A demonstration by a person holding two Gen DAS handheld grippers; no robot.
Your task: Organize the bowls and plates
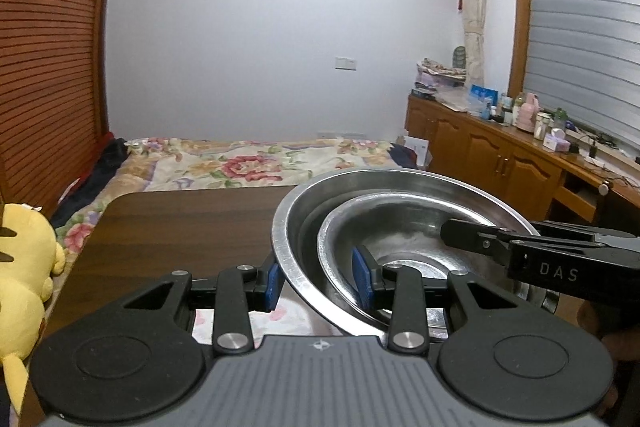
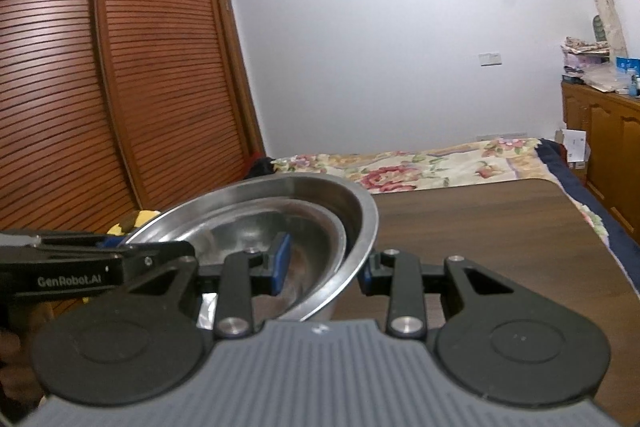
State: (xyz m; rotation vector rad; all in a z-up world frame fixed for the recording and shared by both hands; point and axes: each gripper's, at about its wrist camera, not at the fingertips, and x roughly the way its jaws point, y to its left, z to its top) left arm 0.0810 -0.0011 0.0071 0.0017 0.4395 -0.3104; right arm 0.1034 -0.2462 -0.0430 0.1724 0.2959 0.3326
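Note:
A large steel bowl (image 1: 296,223) holds a smaller steel bowl (image 1: 400,227) nested inside it, above a dark wooden table (image 1: 180,227). My left gripper (image 1: 318,281) straddles the left rims of both bowls, one blue pad outside and one inside. My right gripper (image 2: 322,263) straddles the right rims of the nested bowls (image 2: 360,223), with one blue pad inside the smaller bowl (image 2: 312,227) and one outside. Each gripper's arm shows in the other view. The pads seem to press the walls on both sides.
The table (image 2: 500,227) stretches ahead to a bed with a floral cover (image 1: 240,163). A yellow plush toy (image 1: 24,267) sits at the table's left. A slatted wardrobe (image 2: 120,67) stands left, a wooden cabinet with clutter (image 1: 520,139) right.

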